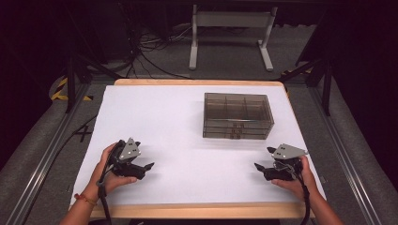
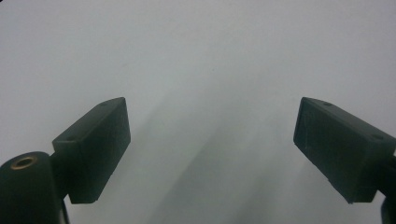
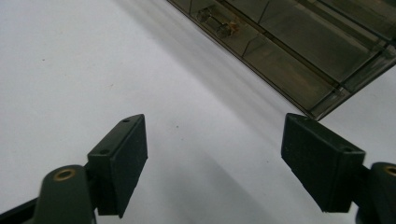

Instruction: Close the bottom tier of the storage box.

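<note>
- The left gripper (image 1: pixel 149 169) rests low over the near left part of the table, held in the person's left hand (image 1: pixel 109 169); its jaws point toward the middle of the table.
- In the left gripper view the left gripper's (image 2: pixel 212 151) two black jaws stand wide apart with nothing between them, and plain white tabletop (image 2: pixel 201 56) lies ahead.
- The right gripper (image 1: pixel 264 159) sits near the near right corner, held in the person's right hand (image 1: pixel 300 178), its jaws pointing left toward the middle of the table.
- In the right gripper view the right gripper's (image 3: pixel 215 161) jaws are likewise spread wide and grip nothing; white surface shows in the gap.
- Each gripper carries a grey three-cornered plate on top, and a dark cable trails back from each along the forearm.
- A smoky, see-through drawer box (image 1: pixel 238 115) stands on the far right half of the table, well apart from both grippers and nearer to the right one.
- From above, the top of the box shows partitioned compartments; its near face shows stacked drawer fronts with small handles at the centre.
- In the right gripper view the drawer box (image 3: pixel 299 51) crosses the upper right, ahead of the jaws and apart from them.
- The table (image 1: pixel 155 117) has a white top with a pale wooden edge; beyond it lie grey floor, cables and a white frame (image 1: pixel 231 33).
</note>
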`<action>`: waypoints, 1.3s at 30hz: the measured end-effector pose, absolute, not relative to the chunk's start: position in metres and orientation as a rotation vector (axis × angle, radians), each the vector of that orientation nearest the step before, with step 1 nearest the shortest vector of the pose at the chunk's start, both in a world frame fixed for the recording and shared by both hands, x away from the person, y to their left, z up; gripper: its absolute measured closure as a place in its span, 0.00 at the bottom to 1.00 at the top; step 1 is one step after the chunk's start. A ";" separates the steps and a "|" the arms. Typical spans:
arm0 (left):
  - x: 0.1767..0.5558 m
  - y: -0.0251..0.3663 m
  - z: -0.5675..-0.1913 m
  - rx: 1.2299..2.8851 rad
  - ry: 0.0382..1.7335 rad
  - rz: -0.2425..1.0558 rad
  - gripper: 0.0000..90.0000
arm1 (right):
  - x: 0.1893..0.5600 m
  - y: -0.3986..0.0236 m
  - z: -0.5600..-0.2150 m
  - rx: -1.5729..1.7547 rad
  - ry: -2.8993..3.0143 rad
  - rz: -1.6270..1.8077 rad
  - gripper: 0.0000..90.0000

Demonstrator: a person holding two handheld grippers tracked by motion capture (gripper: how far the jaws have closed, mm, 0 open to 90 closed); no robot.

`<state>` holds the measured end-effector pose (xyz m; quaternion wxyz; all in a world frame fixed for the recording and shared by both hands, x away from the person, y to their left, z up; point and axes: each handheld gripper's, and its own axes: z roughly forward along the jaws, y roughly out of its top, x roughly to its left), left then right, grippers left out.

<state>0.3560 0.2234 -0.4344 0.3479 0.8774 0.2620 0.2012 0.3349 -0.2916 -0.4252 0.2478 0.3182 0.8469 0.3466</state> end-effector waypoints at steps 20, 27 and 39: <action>0.334 0.272 -0.450 2.213 0.780 0.592 0.10 | 0.316 -0.340 -0.436 1.004 2.142 0.970 0.19; 0.330 0.289 -0.454 2.155 0.836 0.581 0.09 | 0.312 -0.363 -0.442 1.093 2.057 0.986 0.17; 0.319 0.319 -0.458 1.885 0.897 0.540 0.08 | 0.311 -0.375 -0.443 1.196 1.908 1.016 0.13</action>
